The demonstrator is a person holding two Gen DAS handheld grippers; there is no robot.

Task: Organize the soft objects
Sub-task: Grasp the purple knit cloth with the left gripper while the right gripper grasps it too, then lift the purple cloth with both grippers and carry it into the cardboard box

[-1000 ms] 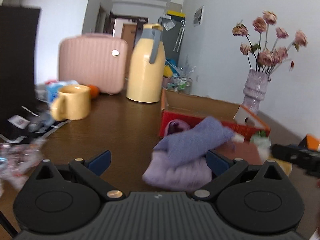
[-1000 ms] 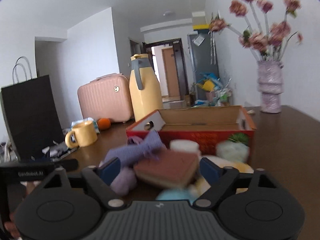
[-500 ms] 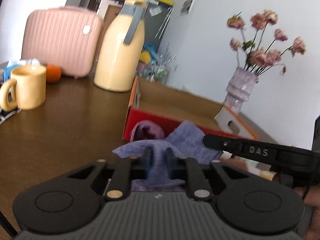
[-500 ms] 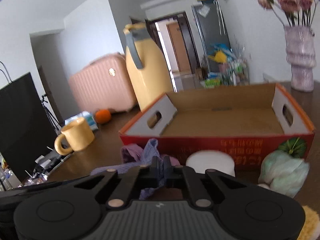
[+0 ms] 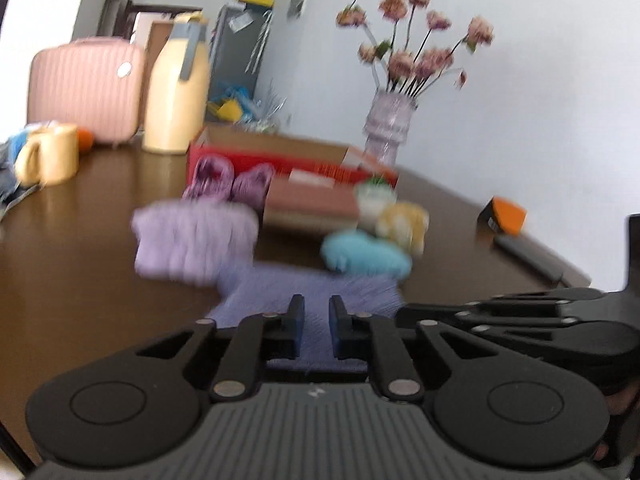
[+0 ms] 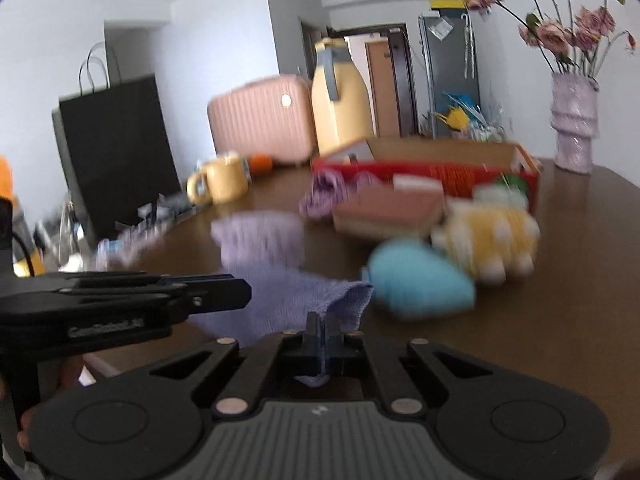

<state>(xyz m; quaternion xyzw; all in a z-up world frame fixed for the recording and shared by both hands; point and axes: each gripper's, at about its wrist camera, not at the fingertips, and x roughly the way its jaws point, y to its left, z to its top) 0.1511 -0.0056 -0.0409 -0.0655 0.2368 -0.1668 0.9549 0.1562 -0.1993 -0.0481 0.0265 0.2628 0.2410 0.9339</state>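
Observation:
A blue-purple cloth (image 5: 304, 284) lies spread on the brown table (image 5: 80, 248) near its front edge. My left gripper (image 5: 316, 320) has its fingers nearly together with the cloth between them. My right gripper (image 6: 322, 330) is shut on another corner of the same cloth (image 6: 288, 296). Beyond it lie a lilac knitted piece (image 5: 192, 240), a light blue soft toy (image 6: 416, 280), a yellow and white plush (image 6: 488, 236), a pink-brown sponge (image 6: 388, 212) and purple slippers (image 5: 228, 180). A red cardboard box (image 6: 432, 160) stands open behind them.
A yellow mug (image 6: 220, 180), an orange, a pink case (image 6: 260, 120) and a yellow jug (image 6: 340, 100) stand at the back left. A black paper bag (image 6: 116, 148) is at the left. A vase of flowers (image 6: 572, 120) stands back right. An orange and black box (image 5: 504, 220) lies right.
Both grippers have pulled back toward the table's front with the blue-purple cloth, drawing it off the lilac knitted piece and spreading it flat. The box and toys now look farther away.

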